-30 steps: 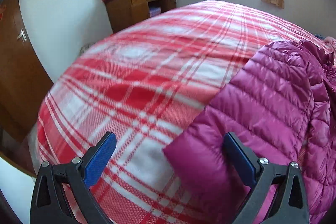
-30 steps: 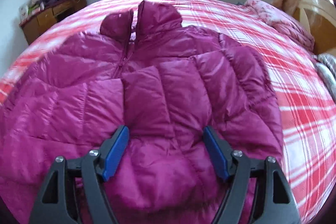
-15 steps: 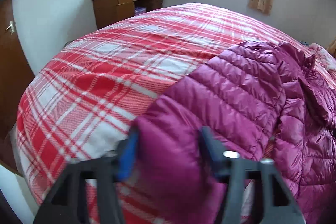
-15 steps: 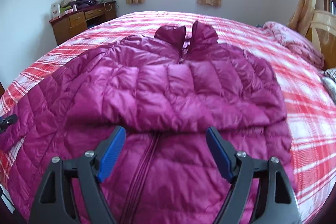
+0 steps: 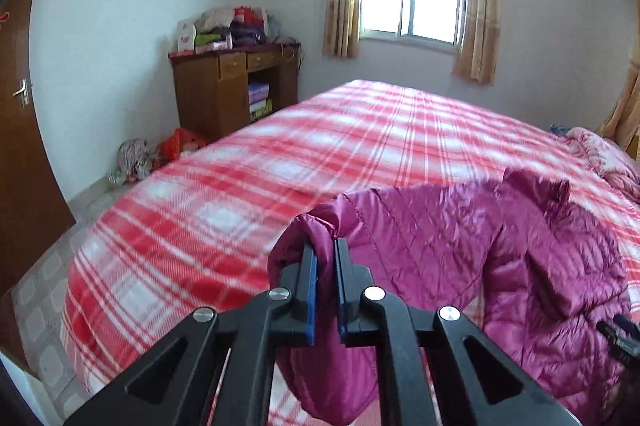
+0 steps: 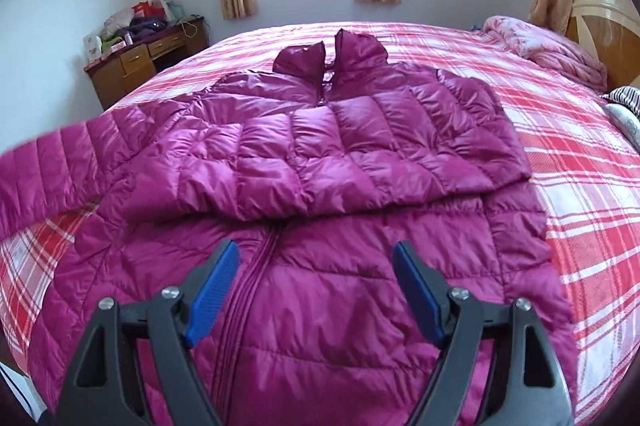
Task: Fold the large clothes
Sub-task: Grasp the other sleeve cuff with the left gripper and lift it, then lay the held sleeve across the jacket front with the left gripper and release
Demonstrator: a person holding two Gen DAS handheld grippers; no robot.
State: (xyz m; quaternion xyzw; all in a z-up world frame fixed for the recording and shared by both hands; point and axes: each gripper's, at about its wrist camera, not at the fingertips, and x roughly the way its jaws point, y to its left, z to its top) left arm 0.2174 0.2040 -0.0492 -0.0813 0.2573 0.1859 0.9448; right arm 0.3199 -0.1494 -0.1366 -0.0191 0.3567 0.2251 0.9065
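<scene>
One quilted glossy magenta jacket (image 6: 320, 154); left claw (image 5: 325, 258) pinches sleeve cuff (image 5: 316, 226).

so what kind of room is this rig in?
A home bedroom, most likely: a large bed with a red-and-white plaid cover, a brown wooden desk piled with clutter, and a curtained window. A magenta quilted puffer jacket lies spread on the bed.
</scene>
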